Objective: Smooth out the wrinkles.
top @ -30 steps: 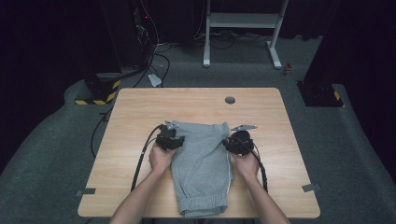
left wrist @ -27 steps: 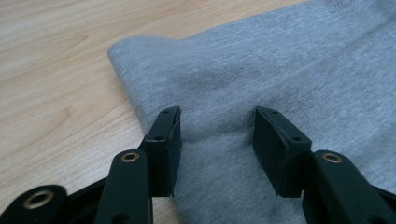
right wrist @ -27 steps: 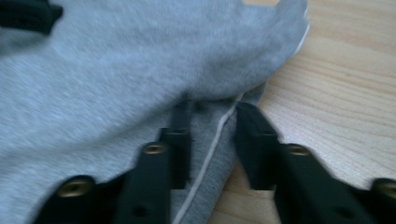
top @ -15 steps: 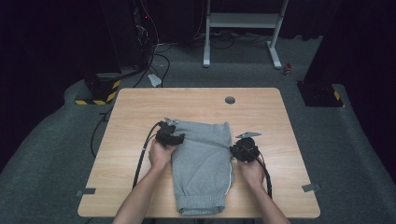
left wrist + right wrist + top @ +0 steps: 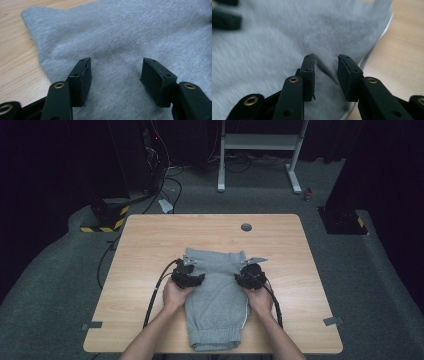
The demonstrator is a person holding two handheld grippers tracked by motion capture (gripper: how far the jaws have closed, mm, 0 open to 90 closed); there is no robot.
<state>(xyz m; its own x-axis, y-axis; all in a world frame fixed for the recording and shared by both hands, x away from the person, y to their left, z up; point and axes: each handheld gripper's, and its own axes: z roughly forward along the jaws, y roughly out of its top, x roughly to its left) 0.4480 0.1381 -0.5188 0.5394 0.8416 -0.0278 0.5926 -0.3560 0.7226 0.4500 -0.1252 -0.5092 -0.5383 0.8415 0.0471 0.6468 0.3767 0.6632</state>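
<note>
Jaws of left hand-held gripper [image 5: 115, 72] have spread, empty, over grey shorts [image 5: 130, 37].

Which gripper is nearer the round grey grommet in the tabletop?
Right. The right gripper sits on the grey shorts' right edge, just below and beside the grommet; the left gripper is on their left edge, farther off.

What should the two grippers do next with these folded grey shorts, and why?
Probably lower and close both on the cloth. The left gripper and right gripper hover with jaws apart over the grey shorts, near its two side edges, gripping nothing yet, so a pinch must precede any further fold.
</note>
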